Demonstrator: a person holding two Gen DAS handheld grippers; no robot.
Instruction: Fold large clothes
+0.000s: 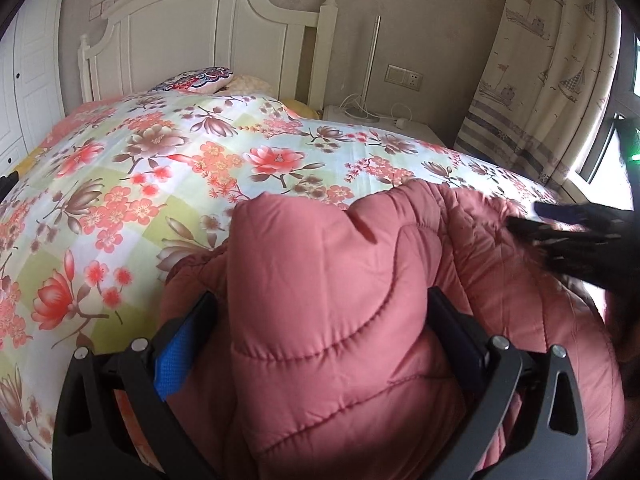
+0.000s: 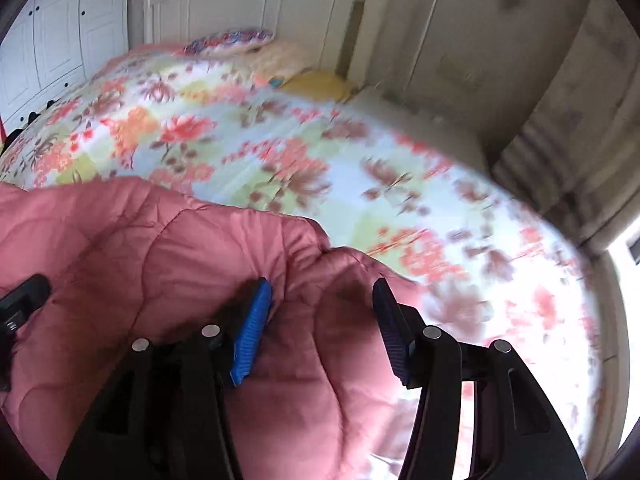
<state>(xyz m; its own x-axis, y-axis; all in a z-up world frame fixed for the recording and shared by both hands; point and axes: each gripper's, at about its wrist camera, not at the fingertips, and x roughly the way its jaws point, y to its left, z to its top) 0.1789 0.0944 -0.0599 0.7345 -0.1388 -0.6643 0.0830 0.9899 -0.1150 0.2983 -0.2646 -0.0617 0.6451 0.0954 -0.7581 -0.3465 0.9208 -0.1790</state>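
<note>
Pink quilted jacket on floral bed | our left tool clamps its bulky fold for lifting | our right tool gapes at 3 o'clock, straddling the hem.

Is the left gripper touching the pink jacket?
Touching. The left wrist view shows the jacket bulging between the left gripper, pressed against both fingers.

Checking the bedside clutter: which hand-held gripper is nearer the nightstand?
Right. The right hand-held gripper is at the jacket's nightstand side; the left hand-held gripper clamps the jacket farther away.
</note>
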